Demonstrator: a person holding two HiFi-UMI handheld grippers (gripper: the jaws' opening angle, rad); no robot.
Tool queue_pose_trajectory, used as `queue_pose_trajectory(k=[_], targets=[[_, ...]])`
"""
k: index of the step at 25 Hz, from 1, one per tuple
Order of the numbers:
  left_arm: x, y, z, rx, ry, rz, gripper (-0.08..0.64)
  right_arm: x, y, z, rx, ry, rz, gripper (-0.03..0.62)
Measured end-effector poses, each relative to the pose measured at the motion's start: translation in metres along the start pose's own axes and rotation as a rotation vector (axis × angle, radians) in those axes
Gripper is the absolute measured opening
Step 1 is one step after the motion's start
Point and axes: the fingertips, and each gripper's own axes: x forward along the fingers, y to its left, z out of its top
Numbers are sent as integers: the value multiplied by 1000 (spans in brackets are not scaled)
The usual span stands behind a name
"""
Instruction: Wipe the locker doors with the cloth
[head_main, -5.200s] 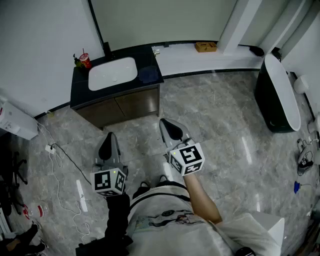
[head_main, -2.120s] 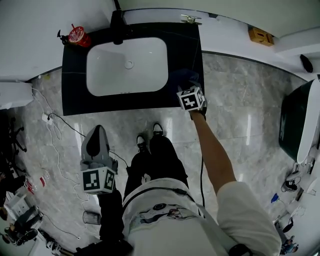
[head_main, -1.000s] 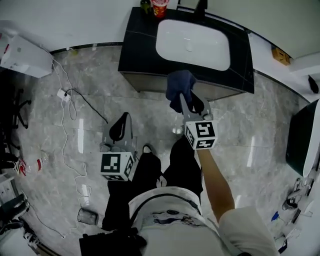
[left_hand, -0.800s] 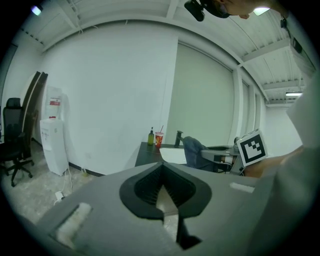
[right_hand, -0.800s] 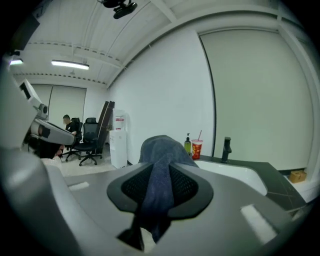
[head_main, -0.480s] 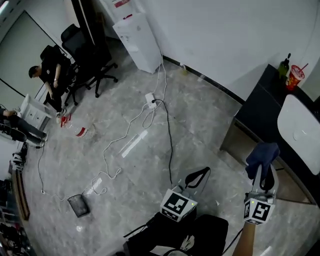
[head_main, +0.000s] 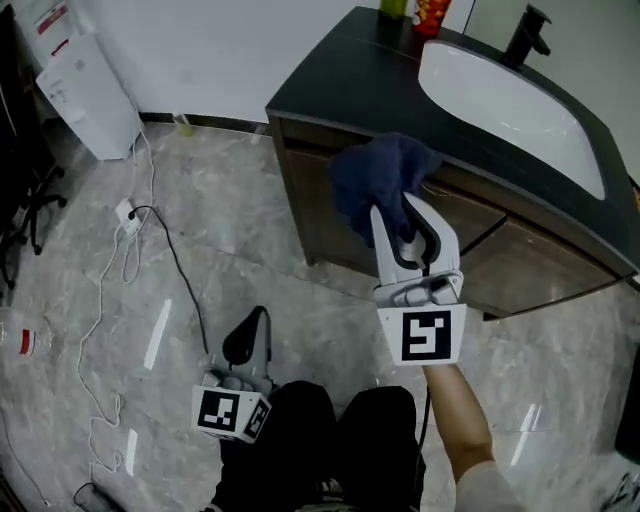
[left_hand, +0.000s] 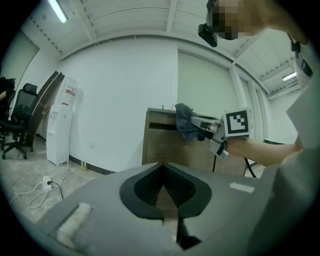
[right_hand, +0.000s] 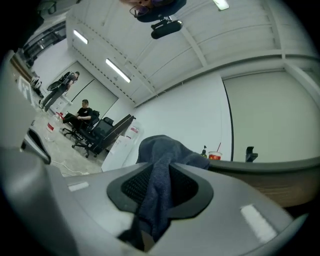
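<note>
Cloth (head_main: 372, 178): upper centre, bunched at tips of right gripper (head_main: 401, 208), jaws pinching it | left gripper (head_main: 250, 326): lower left, jaws together

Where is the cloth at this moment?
In the head view the cloth is at upper centre, clamped in the right gripper. It is in front of the cabinet near its top edge, left of the sink.

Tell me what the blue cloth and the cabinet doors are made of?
The cloth looks like soft, fuzzy towel fabric: nubbly and drooping in folds. The cabinet doors look like matte brown wood or wood-look board; faint grain shows.
</note>
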Motion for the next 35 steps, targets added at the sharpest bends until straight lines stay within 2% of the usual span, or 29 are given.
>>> queue_pose_trajectory(k=[4, 8, 12, 16, 22, 31, 35], targets=[[10, -1, -53, 0, -25, -6, 0, 19, 24, -27, -60, -24, 20, 101], [4, 7, -86, 8, -48, -2, 0, 48, 65, -46, -140, -56, 29, 101], [-9, 21, -103, 3, -45, 20, 0, 85, 84, -61, -193, -53, 11, 103], [-16, 30, -99, 6, -46, 34, 0, 102, 86, -70, -209, -15, 11, 103], [-18, 29, -93, 13, -66, 7, 0, 91, 73, -74, -199, 13, -25, 103], [-21, 15, -86, 28, -88, -14, 0, 46, 21, -88, -224, 57, -102, 103], [-25, 11, -85, 37, -91, 1, 0, 20, -6, -95, -248, 69, -134, 103]])
